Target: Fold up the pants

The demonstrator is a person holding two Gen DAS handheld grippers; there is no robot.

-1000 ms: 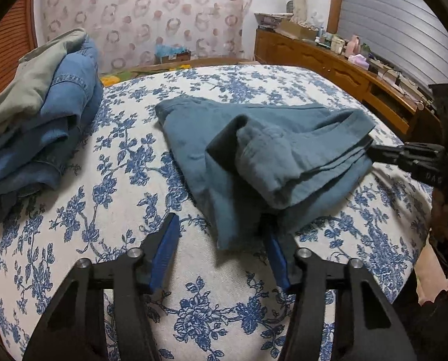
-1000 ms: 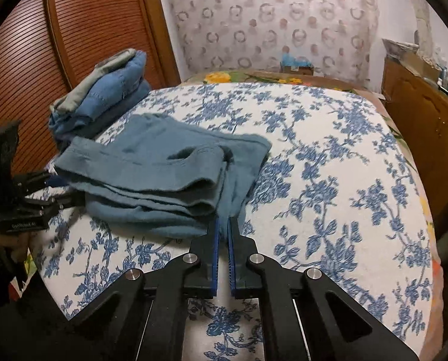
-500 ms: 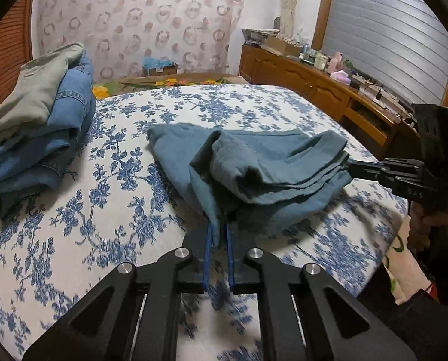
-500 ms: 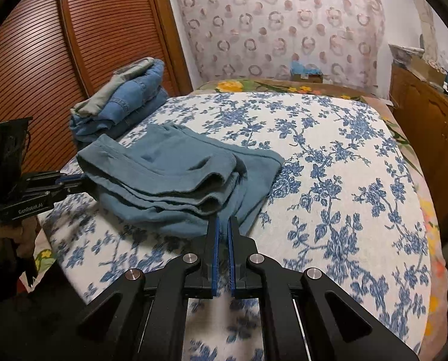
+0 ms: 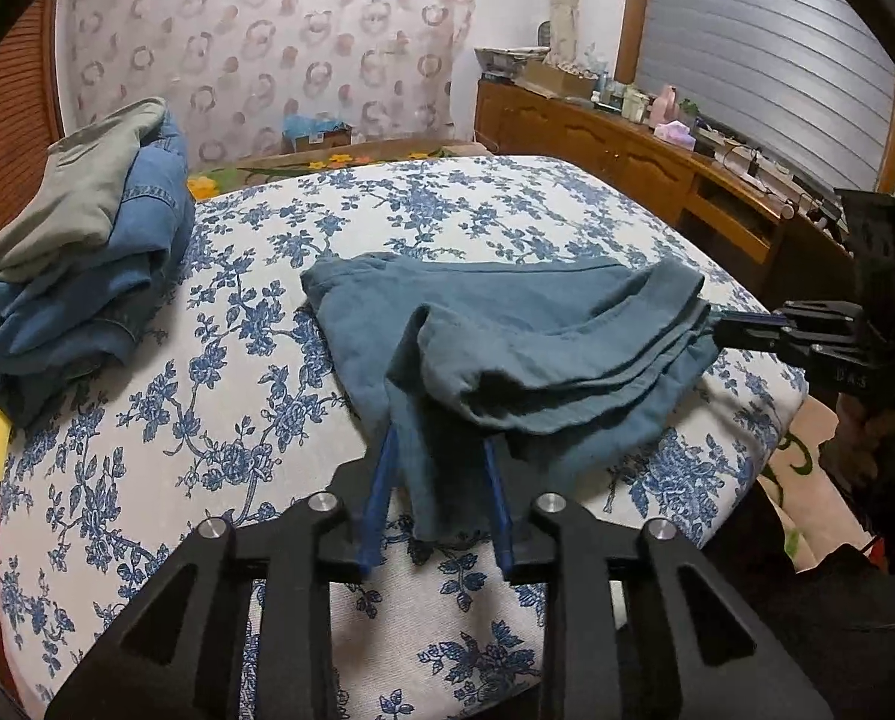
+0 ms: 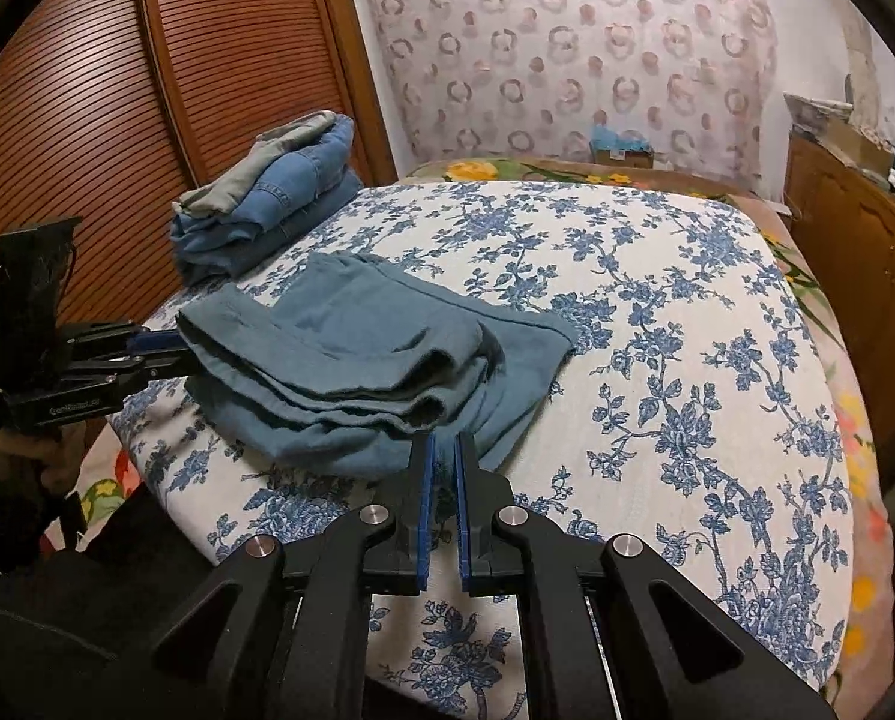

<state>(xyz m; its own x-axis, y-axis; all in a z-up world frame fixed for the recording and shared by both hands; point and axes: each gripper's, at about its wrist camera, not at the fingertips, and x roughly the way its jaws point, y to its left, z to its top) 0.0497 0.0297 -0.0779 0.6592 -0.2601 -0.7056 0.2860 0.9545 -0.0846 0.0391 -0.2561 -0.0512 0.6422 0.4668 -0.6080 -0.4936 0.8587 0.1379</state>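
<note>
**Item: one pair of teal pants, fold in progress, on a bed**

1. Pile of folded clothes (image 5: 87, 276), left edge of the bed (image 5: 237, 420), well apart from the work. Blue denim with a grey-green garment on top. Judged to be finished pieces set aside so the near part of the bed is free for folding

2. Left gripper (image 5: 440, 438), at the near edge of the bed. Its blue-padded fingers (image 5: 378, 498) stand parted, and a hanging corner of the cloth lies loose between them, not pinched. Judged either a release after laying the fold or a fresh bite not yet taken; which one cannot be told

3. Pants (image 5: 537, 348), near-left part of the bed, close to the near edge. Soft, matte teal fabric, doubled over into several layers whose edges stack on the side facing the person. The upper layer is rumpled into a raised ridge, and the flat lower layer reaches further toward the middle of the bed. Not yet a neat rectangle: corners are uneven and one sags off the stack. The fold is judged partly done, with smoothing and perhaps one more fold to come

4. Right gripper (image 6: 441, 450), at the near edge, on the right end of the bundle. Its fingers (image 6: 424, 504) are pressed almost together with a slip of teal cloth between them, clamping the stacked layers so they stay aligned

5. Wooden sideboard (image 5: 627, 150), along the right side of the bed, with small clutter on top; no part in the task
</note>
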